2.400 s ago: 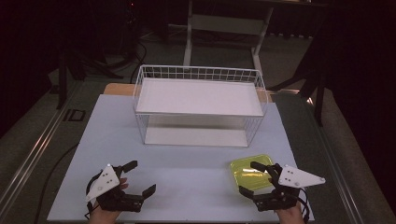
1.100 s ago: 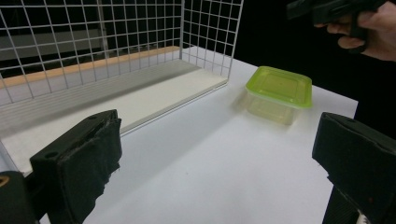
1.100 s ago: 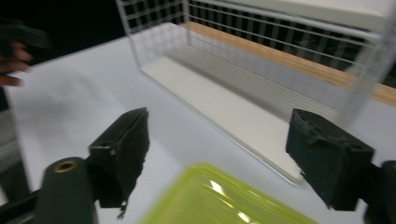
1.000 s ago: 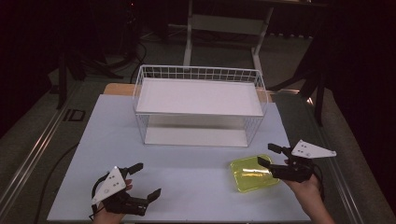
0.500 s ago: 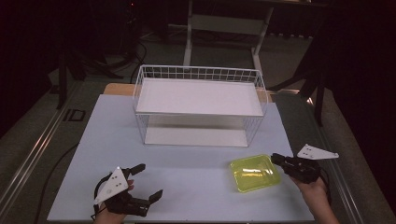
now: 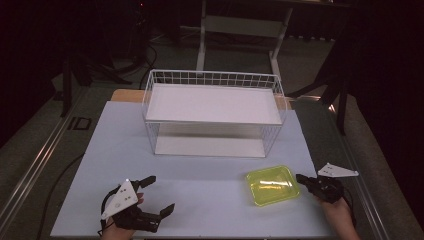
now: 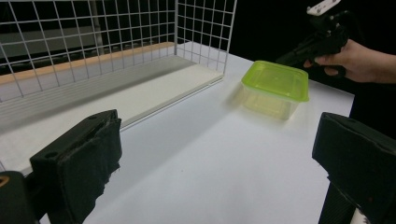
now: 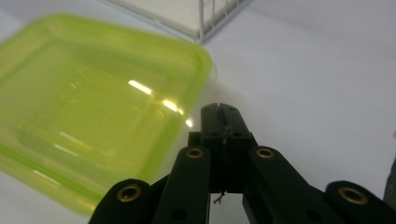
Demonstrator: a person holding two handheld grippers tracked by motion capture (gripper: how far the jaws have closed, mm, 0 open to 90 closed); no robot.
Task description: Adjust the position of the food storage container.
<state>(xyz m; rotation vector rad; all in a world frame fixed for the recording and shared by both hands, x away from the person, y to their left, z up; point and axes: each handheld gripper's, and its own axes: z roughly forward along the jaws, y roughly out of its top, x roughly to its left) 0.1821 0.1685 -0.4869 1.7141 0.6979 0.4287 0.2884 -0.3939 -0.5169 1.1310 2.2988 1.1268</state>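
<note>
Green tub: a see-through lime box (image 6: pixel 273 185) with its lid on sits on the white table (image 6: pixel 210 200), just to the left of my right tongs (image 6: pixel 302 178) and well off to the right of my left tongs (image 6: pixel 159 195).
Right tongs: pressed fully together with nothing between them; in the right gripper view the tip (image 8: pixel 220 112) is at the tub's (image 8: pixel 88 107) near corner, touching or a hair short, I cannot tell which.
Left tongs: spread wide and empty, hovering low over bare table; in the left gripper view both pads (image 7: pixel 77 163) frame open tabletop, with the tub (image 7: pixel 276 87) far ahead.
Wire basket: stands beyond both tongs (image 6: pixel 214 112), its front corner not far past the tub.
Risk, sliding: I judge that a closed tip nudging the corner would shove the light tub across the smooth table rather than catch it.
Risk, grip: to lift it I must open first; the rounded, slick rim could slip out of a shallow pinch.
Risk, collision: a push forward could drive the tub into the basket's wire.
</note>
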